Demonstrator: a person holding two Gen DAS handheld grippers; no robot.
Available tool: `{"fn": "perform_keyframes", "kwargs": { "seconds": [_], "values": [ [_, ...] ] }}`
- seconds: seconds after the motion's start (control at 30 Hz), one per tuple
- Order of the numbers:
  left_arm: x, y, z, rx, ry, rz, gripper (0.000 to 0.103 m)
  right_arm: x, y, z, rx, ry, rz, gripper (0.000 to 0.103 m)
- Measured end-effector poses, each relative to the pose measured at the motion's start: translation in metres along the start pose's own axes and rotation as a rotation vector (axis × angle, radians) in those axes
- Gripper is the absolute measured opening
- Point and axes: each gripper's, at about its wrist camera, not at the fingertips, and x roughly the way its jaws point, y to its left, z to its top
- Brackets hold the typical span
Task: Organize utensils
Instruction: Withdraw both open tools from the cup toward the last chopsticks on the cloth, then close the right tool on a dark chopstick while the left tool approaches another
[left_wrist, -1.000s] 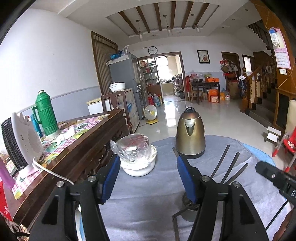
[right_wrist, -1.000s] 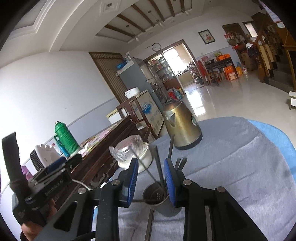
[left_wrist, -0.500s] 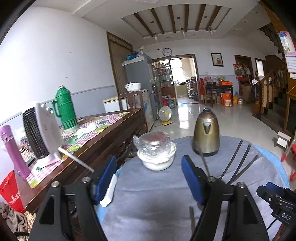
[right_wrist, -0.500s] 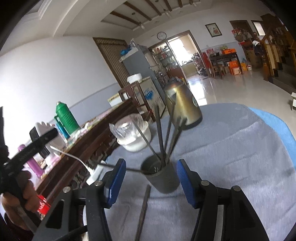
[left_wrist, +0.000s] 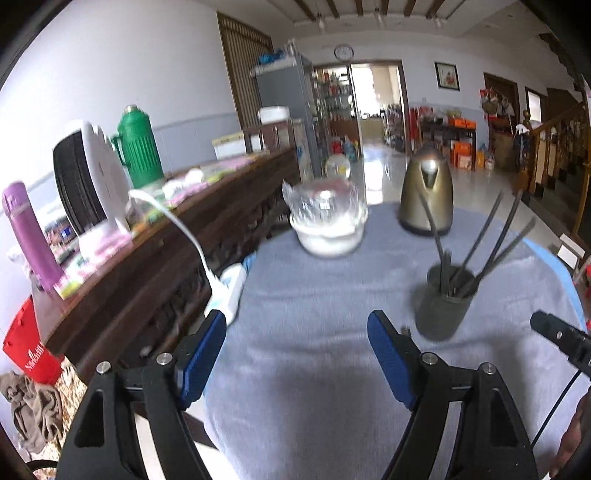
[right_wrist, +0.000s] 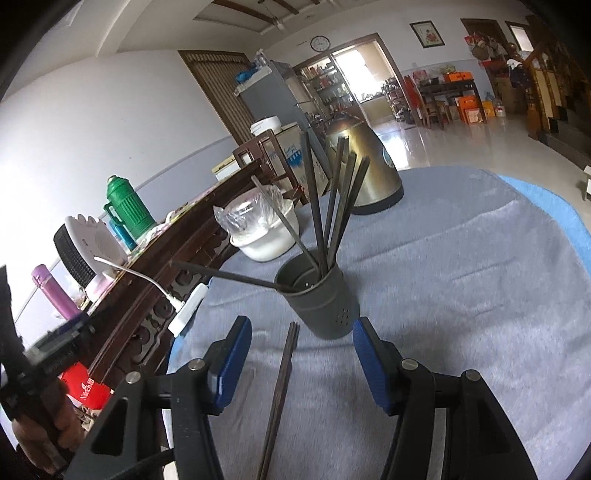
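**Entry: utensil holder part-filled, one pair of chopsticks loose on the cloth**

Item 1. Right gripper (right_wrist: 301, 356): fingers spread wide, holding nothing. We see the holder (right_wrist: 319, 297) just beyond the fingertips, at 12 o'clock.

Item 2. Left gripper (left_wrist: 297, 356): fingers likewise apart and empty, over bare grey cloth (left_wrist: 314, 295); the holder sits at 1 o'clock from it.

Item 3. Loose chopsticks (right_wrist: 279, 391): lying flat between the right fingers, tips nearly touching the holder's base.

Item 4. Chopsticks in holder (right_wrist: 332, 206): most upright; one leans far out toward 9 o'clock over the rim.

Risks, as we judge them. Thin sticks lying flat on soft pile may slip from the pads or come up one at a time. The holder looks light and tall; a nudge from a finger, or from the leaning stick, could tip it. The kettle (right_wrist: 367, 166) and covered bowl (right_wrist: 264, 232) stand behind, well apart.

Not determinable. The near ends of the loose pair run off the frame's lower edge. The left view is motion-blurred, so we cannot count the sticks there. The holder's interior is dark.
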Motion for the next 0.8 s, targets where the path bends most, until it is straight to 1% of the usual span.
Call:
{"fn": "perform_keyframes", "kwargs": {
  "seconds": [0.13, 0.23, 0.37, 0.43, 0.57, 0.8],
  "values": [
    [0.013, -0.007, -0.013, 0.023, 0.056, -0.030, 0.079, 0.005, 0.001, -0.005, 0.000, 0.018, -0.003, 0.062],
    [0.025, -0.014, -0.025, 0.061, 0.100, -0.043, 0.079, 0.010, 0.001, -0.009, 0.010, 0.040, 0.001, 0.062],
    [0.043, -0.019, -0.041, 0.086, 0.179, -0.076, 0.079, 0.020, 0.003, -0.015, 0.011, 0.070, 0.003, 0.062],
    [0.052, -0.017, -0.046, 0.073, 0.214, -0.097, 0.079, 0.026, 0.006, -0.019, 0.011, 0.088, 0.012, 0.062],
    [0.066, -0.008, -0.052, 0.033, 0.258, -0.131, 0.079, 0.035, 0.015, -0.026, -0.004, 0.116, 0.024, 0.062],
    [0.088, -0.004, -0.061, -0.014, 0.312, -0.252, 0.079, 0.050, 0.021, -0.036, -0.001, 0.151, 0.031, 0.062]
  ]
}}
